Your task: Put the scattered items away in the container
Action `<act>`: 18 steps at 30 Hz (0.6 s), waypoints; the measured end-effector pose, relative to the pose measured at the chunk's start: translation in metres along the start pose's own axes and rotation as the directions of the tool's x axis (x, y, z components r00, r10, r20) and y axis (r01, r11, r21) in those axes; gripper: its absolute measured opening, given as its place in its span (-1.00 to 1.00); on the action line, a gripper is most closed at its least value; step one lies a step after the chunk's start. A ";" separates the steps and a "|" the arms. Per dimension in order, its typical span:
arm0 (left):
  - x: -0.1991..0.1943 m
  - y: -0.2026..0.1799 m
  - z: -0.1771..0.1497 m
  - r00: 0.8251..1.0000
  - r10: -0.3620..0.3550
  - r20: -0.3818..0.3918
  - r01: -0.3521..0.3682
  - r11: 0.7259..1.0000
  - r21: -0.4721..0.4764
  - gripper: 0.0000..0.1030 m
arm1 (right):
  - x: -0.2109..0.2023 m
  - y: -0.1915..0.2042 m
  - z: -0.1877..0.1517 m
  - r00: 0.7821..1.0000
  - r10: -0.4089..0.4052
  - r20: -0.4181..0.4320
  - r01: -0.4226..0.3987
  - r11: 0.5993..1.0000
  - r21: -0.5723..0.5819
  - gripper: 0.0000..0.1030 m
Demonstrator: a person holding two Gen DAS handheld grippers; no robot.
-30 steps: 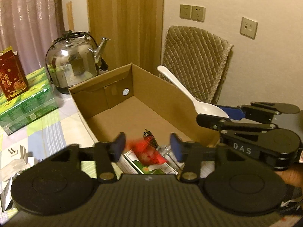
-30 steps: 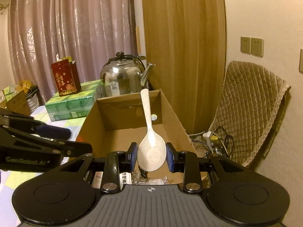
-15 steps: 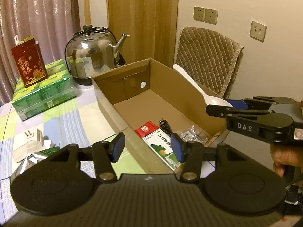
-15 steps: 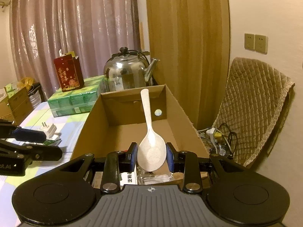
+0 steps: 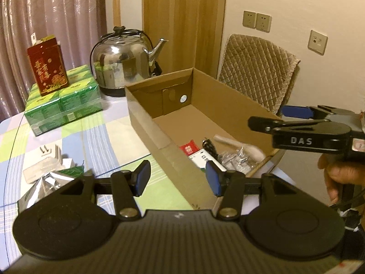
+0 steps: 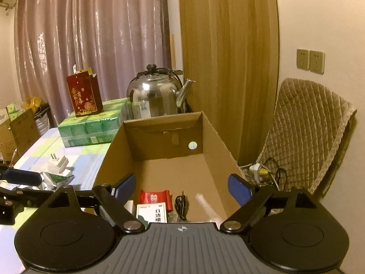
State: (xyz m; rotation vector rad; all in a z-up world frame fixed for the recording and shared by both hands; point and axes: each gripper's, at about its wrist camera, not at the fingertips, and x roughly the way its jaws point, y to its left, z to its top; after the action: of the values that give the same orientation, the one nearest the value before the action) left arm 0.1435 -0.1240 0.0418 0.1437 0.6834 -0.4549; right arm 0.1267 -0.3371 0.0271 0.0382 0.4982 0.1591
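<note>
Jaws of right gripper (image 6: 182,188) opening, empty; white spoon (image 5: 241,145) now loose inside cardboard box (image 5: 228,105). Left gripper (image 5: 178,178) parted, empty, beside box; scattered plug (image 6: 59,161) remaining outside.

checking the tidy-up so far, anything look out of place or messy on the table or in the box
Mostly the loose pile still on the checked cloth: a crumpled silver foil bag and a white plug adapter lie outside the cardboard box. Inside, the white spoon lies blurred atop the clear wrappers, as the right gripper opens empty above it.
</note>
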 end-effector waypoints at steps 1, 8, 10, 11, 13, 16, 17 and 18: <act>-0.001 0.002 -0.002 1.000 0.003 -0.003 -0.003 1.000 -0.003 -0.08 | -0.001 0.000 -0.002 1.000 -0.001 -0.005 0.001 1.000 -0.002 0.65; -0.010 0.016 -0.018 0.999 0.032 -0.014 -0.033 0.999 -0.031 0.05 | -0.011 0.005 -0.012 1.000 0.004 -0.021 -0.004 1.000 0.019 0.65; -0.014 0.021 -0.022 0.999 0.042 -0.009 -0.042 0.998 -0.040 0.15 | -0.014 0.010 -0.013 1.000 0.013 -0.021 -0.013 1.000 0.015 0.65; -0.017 0.023 -0.024 0.999 0.048 -0.008 -0.048 0.998 -0.044 0.16 | -0.015 0.012 -0.013 1.000 0.017 -0.020 -0.017 1.000 0.012 0.65; -0.022 0.029 -0.028 0.998 0.061 -0.012 -0.061 0.997 -0.053 0.17 | -0.018 0.018 -0.012 0.999 0.029 -0.016 -0.029 1.000 0.008 0.65; -0.031 0.038 -0.035 0.997 0.081 -0.013 -0.082 0.994 -0.068 0.34 | -0.023 0.031 -0.009 0.999 0.052 -0.005 -0.052 0.999 0.004 0.65; -0.035 0.042 -0.038 0.996 0.089 -0.013 -0.090 0.993 -0.073 0.39 | -0.024 0.036 -0.007 0.998 0.063 -0.002 -0.063 0.998 -0.001 0.66; -0.039 0.046 -0.041 0.995 0.099 -0.015 -0.099 0.992 -0.080 0.45 | -0.025 0.042 -0.006 0.997 0.073 0.001 -0.073 0.997 -0.007 0.66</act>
State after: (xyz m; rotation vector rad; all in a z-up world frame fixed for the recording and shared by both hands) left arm 0.1143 -0.0578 0.0345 0.1035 0.7009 -0.3311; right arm 0.0961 -0.3002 0.0372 0.0499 0.4948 0.2321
